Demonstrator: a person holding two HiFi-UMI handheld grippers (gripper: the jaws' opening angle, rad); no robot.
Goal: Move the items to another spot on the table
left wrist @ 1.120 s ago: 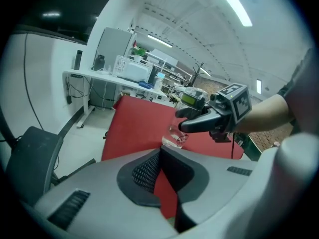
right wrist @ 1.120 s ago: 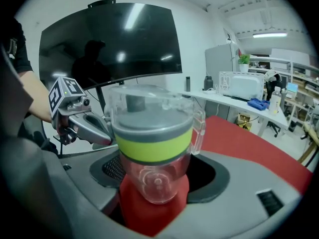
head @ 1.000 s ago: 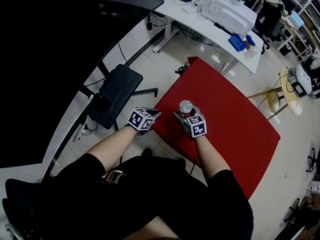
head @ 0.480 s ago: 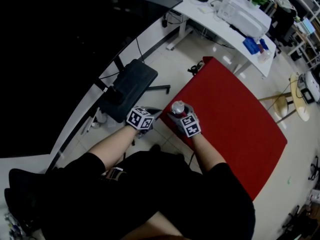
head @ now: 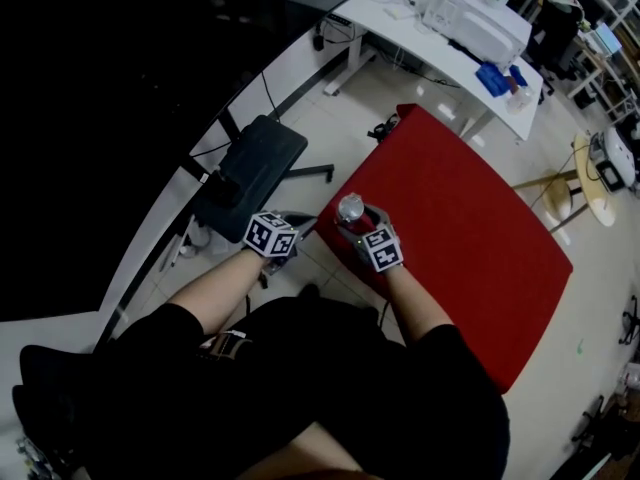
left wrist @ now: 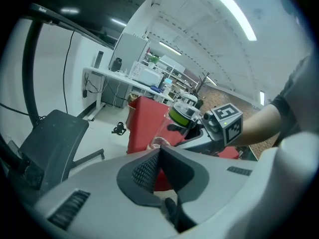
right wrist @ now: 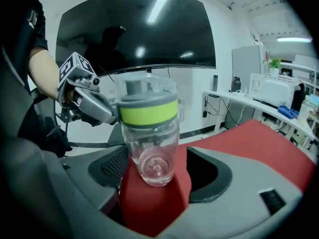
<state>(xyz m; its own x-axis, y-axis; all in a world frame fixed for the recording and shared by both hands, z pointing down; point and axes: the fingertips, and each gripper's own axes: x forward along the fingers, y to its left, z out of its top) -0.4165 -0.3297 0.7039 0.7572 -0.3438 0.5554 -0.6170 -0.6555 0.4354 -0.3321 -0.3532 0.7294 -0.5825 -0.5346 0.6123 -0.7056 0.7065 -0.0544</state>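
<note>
A clear jar (head: 349, 207) with a grey lid and a yellow-green band stands upright on the near left corner of the red table (head: 460, 228). My right gripper (head: 356, 220) is around it and its jaws are opening. In the right gripper view the jar (right wrist: 149, 133) stands between the pads, close to the left one, with red cloth showing before the right one. My left gripper (head: 298, 224) hangs shut and holds nothing, just off the table's left edge above the floor. In the left gripper view its pads meet (left wrist: 159, 164), and the jar (left wrist: 182, 114) shows beyond them.
A black office chair (head: 250, 173) stands on the pale floor left of the table. A white desk (head: 440, 38) with a printer and small items is at the back. A wooden stool (head: 590, 178) stands to the right.
The right gripper and the jar have shifted a little left, toward the table's near corner. The left gripper has stayed beside the table edge.
</note>
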